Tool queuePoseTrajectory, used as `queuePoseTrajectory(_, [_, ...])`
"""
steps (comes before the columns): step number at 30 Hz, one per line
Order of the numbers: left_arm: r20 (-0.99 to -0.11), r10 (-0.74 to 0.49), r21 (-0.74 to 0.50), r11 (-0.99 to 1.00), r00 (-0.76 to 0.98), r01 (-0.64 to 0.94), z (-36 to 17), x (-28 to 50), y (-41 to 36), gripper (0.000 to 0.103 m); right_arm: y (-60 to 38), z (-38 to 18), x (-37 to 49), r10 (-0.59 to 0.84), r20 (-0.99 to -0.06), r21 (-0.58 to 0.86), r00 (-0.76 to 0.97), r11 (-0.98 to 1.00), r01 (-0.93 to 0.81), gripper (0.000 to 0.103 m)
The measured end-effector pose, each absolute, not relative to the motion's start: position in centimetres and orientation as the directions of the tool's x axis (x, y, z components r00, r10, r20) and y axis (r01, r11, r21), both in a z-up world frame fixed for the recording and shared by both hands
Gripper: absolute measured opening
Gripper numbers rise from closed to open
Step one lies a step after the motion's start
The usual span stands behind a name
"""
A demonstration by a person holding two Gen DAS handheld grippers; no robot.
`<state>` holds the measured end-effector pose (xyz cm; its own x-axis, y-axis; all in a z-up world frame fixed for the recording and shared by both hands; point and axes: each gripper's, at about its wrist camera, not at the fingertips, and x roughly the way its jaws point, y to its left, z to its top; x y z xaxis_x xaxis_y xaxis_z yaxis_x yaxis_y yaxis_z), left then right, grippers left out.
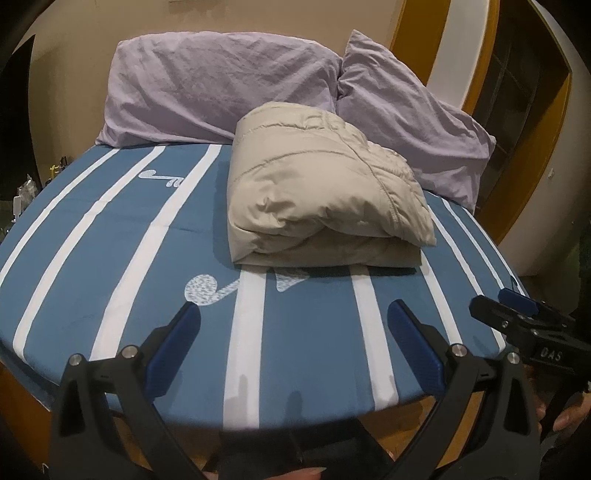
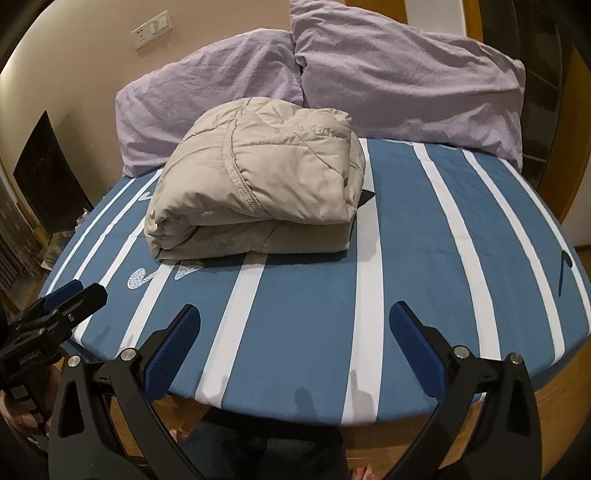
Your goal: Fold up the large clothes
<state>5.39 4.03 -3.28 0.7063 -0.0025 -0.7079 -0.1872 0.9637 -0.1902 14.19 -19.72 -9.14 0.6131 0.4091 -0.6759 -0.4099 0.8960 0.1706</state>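
A beige padded jacket (image 1: 321,188) lies folded into a thick bundle in the middle of the bed; it also shows in the right wrist view (image 2: 258,192). My left gripper (image 1: 293,314) is open and empty, held above the bed's near edge, well short of the jacket. My right gripper (image 2: 293,314) is open and empty too, also near the front edge. The right gripper shows at the far right of the left wrist view (image 1: 517,314). The left gripper shows at the far left of the right wrist view (image 2: 62,299).
The bed has a blue sheet with white stripes (image 1: 314,332), also seen in the right wrist view (image 2: 406,258). Two lilac pillows (image 1: 221,85) (image 1: 406,122) lean against the wall behind the jacket. A wall socket plate (image 2: 153,29) is above. A wooden door frame (image 1: 535,155) stands right.
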Motion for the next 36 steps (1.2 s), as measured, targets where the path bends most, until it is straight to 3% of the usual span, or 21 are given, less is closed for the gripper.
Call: queuePoseTrajectory(36, [-0.685, -0.035, -0.194, 0.972, 0.728, -0.136, -1.6, 5.3, 2.2, 0.101, -19.9, -8.2, 13.9, 0.458, -0.651, 0.212, 0.606, 0.876, -0.434, 0.102])
